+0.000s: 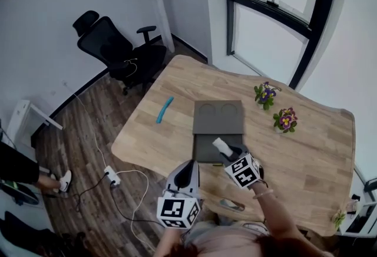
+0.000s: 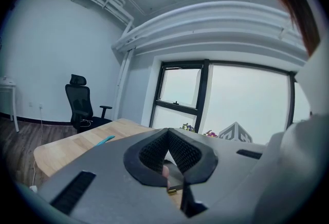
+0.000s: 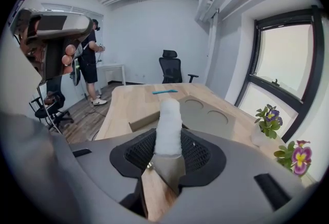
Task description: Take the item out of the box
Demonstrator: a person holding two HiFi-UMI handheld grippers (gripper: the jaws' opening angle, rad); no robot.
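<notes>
The right hand-held gripper [image 3: 167, 152] is clenched on the lower end of a white padded roll [image 3: 168, 124], which sticks out ahead of its jaws over the near edge of the open grey box [image 1: 217, 124] on the desk [image 1: 297, 150]. The left hand-held gripper [image 2: 168, 142], beside it, has its jaws together on nothing I can make out. The roll looks light and squashy, so a gentle pinch nearer its middle should steady it.

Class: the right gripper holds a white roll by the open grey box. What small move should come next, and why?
Probably carry the white roll sideways to bare table and set it down. The right gripper has its fingers shut on the roll, which seems raised above the near edge of the grey box, so only placing it appears to remain.
</notes>
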